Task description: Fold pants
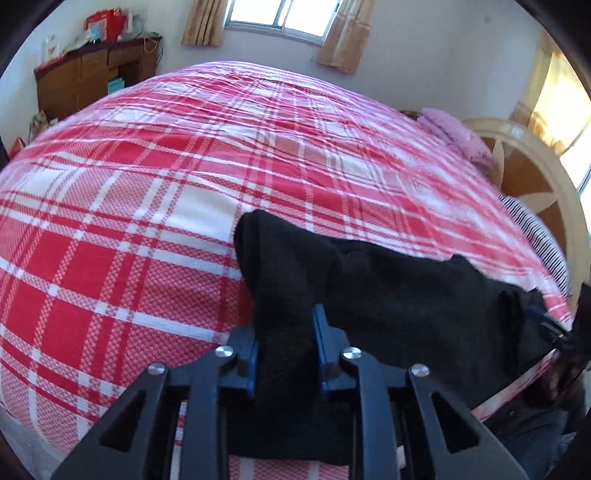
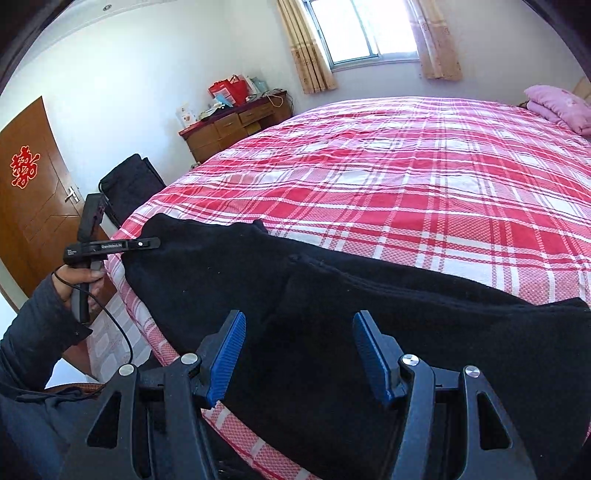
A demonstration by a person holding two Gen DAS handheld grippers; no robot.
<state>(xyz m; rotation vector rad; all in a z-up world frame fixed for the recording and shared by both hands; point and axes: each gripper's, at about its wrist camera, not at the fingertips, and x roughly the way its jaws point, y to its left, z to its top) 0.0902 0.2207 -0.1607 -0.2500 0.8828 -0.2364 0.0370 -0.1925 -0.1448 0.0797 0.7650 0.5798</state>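
Left tongs pinched nearly together on cloth; right tongs gape apart.

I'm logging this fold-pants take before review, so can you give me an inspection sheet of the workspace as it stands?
Surface: bed under a red-and-white plaid cover, wrinkled but flat.
Job's things: black pants lying along the near edge of the bed.
Clutter: pink pillow at the far corner.
Grippers: left gripper closed on a fold of the pants; right gripper open above the pants, pads clear of the cloth.
Cables: black cable hanging below the left hand.
Surroundings: wooden dresser with bags on top, curtained window, brown door.
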